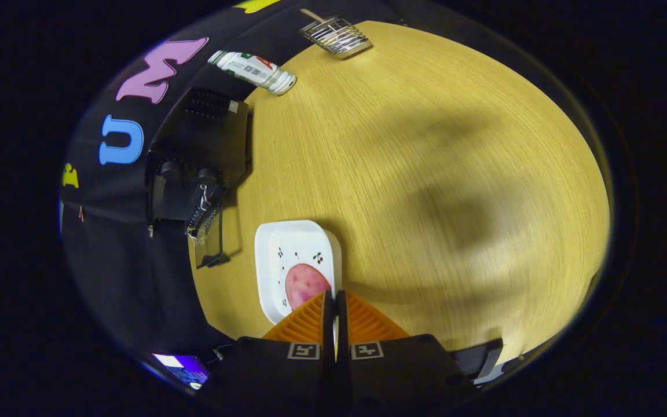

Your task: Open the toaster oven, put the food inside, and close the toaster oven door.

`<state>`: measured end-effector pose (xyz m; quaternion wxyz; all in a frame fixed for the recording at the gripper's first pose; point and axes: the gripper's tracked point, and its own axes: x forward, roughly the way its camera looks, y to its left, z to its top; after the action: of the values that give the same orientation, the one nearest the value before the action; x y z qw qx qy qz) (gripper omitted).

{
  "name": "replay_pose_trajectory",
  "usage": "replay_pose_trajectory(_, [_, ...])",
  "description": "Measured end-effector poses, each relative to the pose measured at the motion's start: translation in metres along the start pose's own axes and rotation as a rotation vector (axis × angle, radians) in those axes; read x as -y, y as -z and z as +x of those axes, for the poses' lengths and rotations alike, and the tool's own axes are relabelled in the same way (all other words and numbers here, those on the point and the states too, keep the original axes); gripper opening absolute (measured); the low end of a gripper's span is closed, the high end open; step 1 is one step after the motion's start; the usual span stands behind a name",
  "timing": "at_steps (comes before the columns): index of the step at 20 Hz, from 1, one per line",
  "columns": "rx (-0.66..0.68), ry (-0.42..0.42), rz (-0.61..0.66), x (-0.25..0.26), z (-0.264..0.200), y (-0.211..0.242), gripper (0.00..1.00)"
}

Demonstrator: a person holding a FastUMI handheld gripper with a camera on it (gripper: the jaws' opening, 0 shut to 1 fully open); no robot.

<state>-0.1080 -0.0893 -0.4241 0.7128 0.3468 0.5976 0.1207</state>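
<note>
A pink, speckled piece of food (304,284) lies on a white square plate (290,240) with small cherry prints, on the wooden table. My gripper (333,295) hovers over the plate's near corner, its fingers pressed together with nothing between them. The food sits just ahead of the fingertips and slightly to one side, and one finger partly covers it. Beyond the plate, against the booth wall, stands the black toaster oven (197,145) with two knobs. Its glass door (211,240) hangs open toward the plate.
A white bottle (252,70) lies on its side past the oven. A small wire rack (336,36) with a wooden handle rests at the table's far end. A lit screen (183,368) glows beside the gripper body. The wooden table (438,174) stretches wide beside the plate.
</note>
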Motion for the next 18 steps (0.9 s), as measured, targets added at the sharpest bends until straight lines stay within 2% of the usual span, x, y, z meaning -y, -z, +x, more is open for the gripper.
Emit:
replay_pose_trajectory(6, [0.085,-0.086,0.14,-0.049,-0.016,0.014,0.05])
replay_pose_trajectory(11, [0.155,-0.118,0.236,-0.103,-0.021,0.039,0.05])
replay_pose_trajectory(18, [0.234,-0.138,0.351,-0.173,0.005,0.066,0.05])
